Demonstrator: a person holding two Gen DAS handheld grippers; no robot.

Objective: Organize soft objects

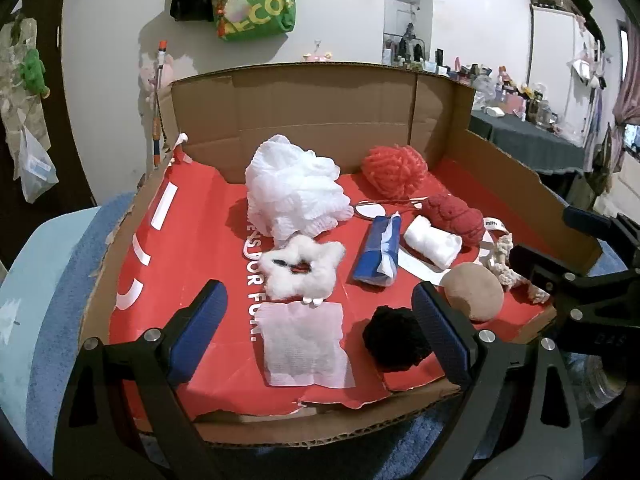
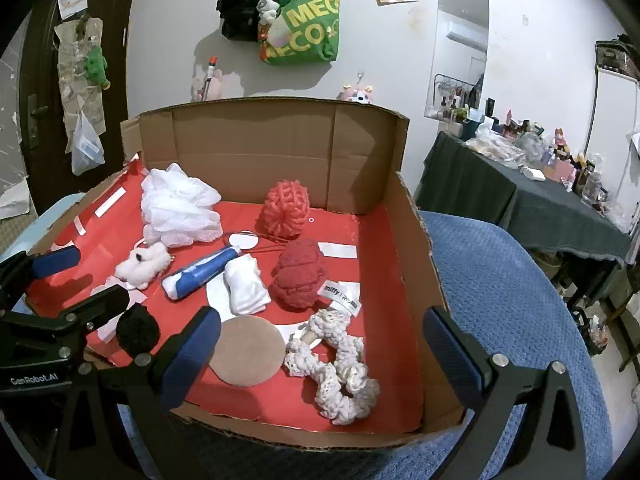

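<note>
A shallow cardboard box (image 1: 320, 432) with a red floor holds the soft objects: a white mesh puff (image 1: 292, 196), an orange knitted ball (image 1: 394, 170), a dark red knitted piece (image 1: 452, 216), a rolled white cloth (image 1: 432, 242), a blue tissue pack (image 1: 378, 252), a fluffy white scrunchie (image 1: 300, 268), a black pompom (image 1: 396, 338), a tan round pad (image 2: 246, 350) and a cream crochet rope (image 2: 340, 364). My left gripper (image 1: 320, 332) hangs open above a flat white gauze sheet (image 1: 304, 348). My right gripper (image 2: 322, 354) stands open over the crochet rope, holding nothing.
The box rests on a blue textured blanket (image 2: 500, 300). Its tall back wall (image 2: 256, 148) and right wall (image 2: 416, 264) fence in the objects. A dark-clothed table (image 2: 520, 196) crowded with small items stands at the right. Bags hang on the wall (image 2: 300, 24) behind.
</note>
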